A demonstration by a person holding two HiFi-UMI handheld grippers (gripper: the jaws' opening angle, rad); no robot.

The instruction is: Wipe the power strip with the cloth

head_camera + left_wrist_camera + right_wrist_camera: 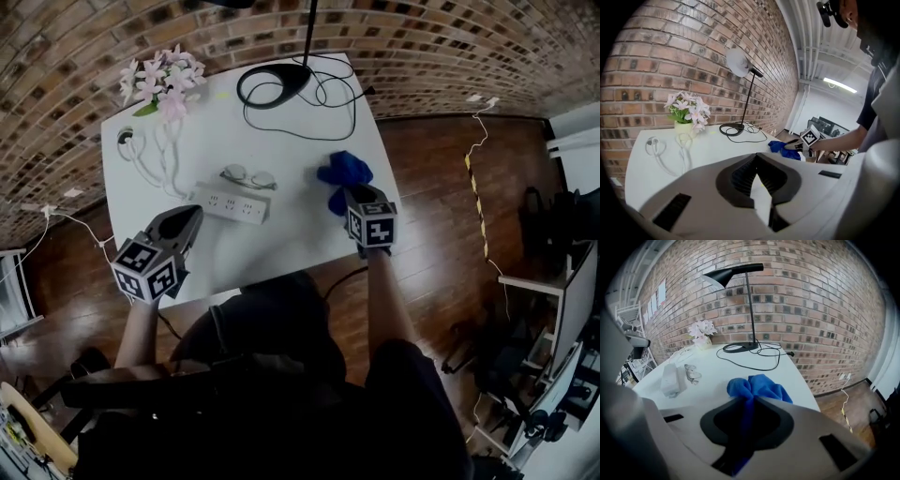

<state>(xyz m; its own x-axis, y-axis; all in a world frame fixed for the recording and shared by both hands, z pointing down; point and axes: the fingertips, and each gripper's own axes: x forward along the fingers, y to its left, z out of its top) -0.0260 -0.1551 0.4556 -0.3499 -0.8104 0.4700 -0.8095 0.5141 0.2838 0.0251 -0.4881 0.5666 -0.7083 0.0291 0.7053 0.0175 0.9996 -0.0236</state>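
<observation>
The white power strip [231, 203] lies flat near the middle of the white table [281, 234]; it also shows at the left of the right gripper view [671, 378]. My right gripper [349, 194] is shut on the blue cloth [343, 173], near the table's right edge. In the right gripper view the cloth [757, 387] bunches up out of the jaws of that gripper [745, 408]. My left gripper [194, 214] hovers just left of the strip's near end. Its jaws are shut with nothing in them [761, 197].
A pair of glasses [248, 176] lies just behind the strip. Pink flowers [161, 82] stand at the far left corner, with white earphones and their cable [141, 155] beside them. A black lamp base [275, 82] and its looped cord [328, 103] sit at the far side. Brick wall behind.
</observation>
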